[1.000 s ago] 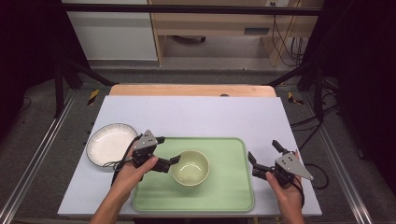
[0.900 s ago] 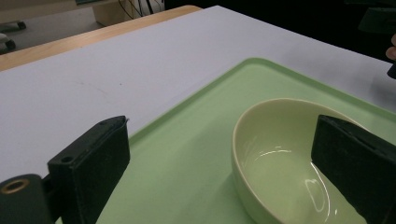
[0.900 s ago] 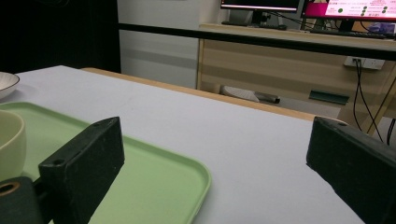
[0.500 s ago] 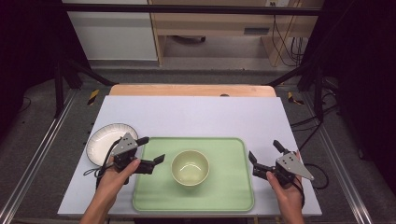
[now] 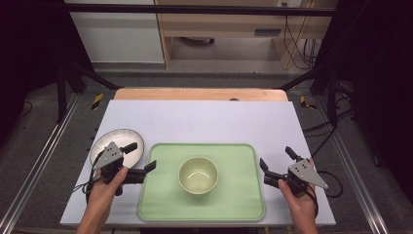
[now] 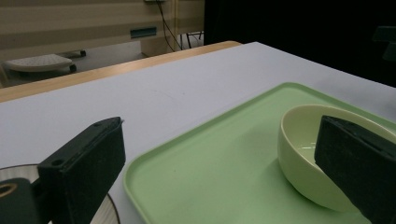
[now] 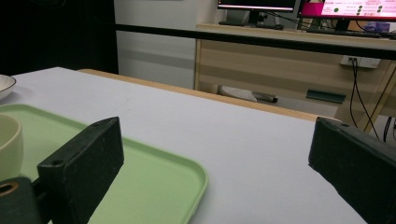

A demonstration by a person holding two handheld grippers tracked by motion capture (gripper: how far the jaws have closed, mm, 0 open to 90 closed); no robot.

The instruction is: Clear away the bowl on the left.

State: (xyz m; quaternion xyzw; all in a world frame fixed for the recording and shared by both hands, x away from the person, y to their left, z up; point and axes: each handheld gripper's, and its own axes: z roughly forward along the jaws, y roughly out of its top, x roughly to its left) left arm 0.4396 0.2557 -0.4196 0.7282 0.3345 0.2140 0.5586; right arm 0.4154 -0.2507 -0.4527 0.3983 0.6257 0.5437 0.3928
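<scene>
We saw the bowl (image 5: pixel 198 175) sitting upright in the middle of the green tray (image 5: pixel 243 204). Our left gripper (image 5: pixel 140 157) hung spread and empty between plate (image 5: pixel 127 137) and tray; our right gripper (image 5: pixel 276 162) gaped empty beside the tray's right edge.

Left gripper (image 5: pixel 141 157) jaws apart, right gripper (image 5: pixel 276 159) likewise — both hand-held
</scene>
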